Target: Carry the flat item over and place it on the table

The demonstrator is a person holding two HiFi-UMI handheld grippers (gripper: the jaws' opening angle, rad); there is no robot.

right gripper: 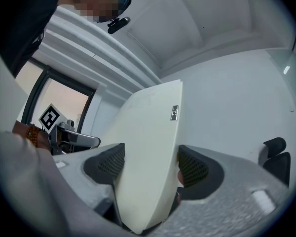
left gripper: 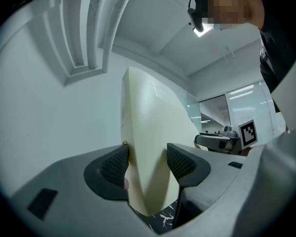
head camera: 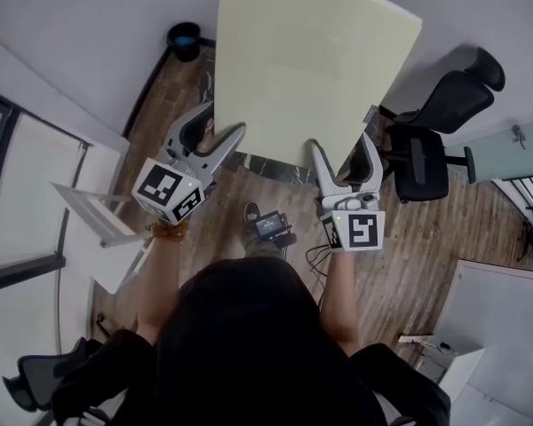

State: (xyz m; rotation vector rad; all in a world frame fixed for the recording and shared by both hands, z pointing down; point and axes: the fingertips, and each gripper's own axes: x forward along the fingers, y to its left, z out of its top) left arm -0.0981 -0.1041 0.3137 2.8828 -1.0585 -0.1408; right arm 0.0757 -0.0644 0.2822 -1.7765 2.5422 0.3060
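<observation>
We see the flat board (head camera: 313, 60), pale cream, held up in the air over the wooden floor (head camera: 426, 238). It fills the far centre of the head view and sits on no tabletop. The left claw (head camera: 215, 142) has its near-left edge and the right claw (head camera: 345, 153) its near-right corner. The marker cubes are toward the person.

In the left gripper view the left claw (left gripper: 148, 164) is closed on the board. The board stands edge-on between the black ribbed pads (left gripper: 116, 164), with the left pad touching its edge and the right pad against its face.

In the right gripper view the right claw (right gripper: 150, 167) is clamped on the board too. The board fills the gap between both pads, and a small label (right gripper: 174, 112) shows near its far edge.

A black office chair (head camera: 435, 122) stands on the floor to the right of the board. A black bin (head camera: 185, 41) sits far left by the wall.
</observation>
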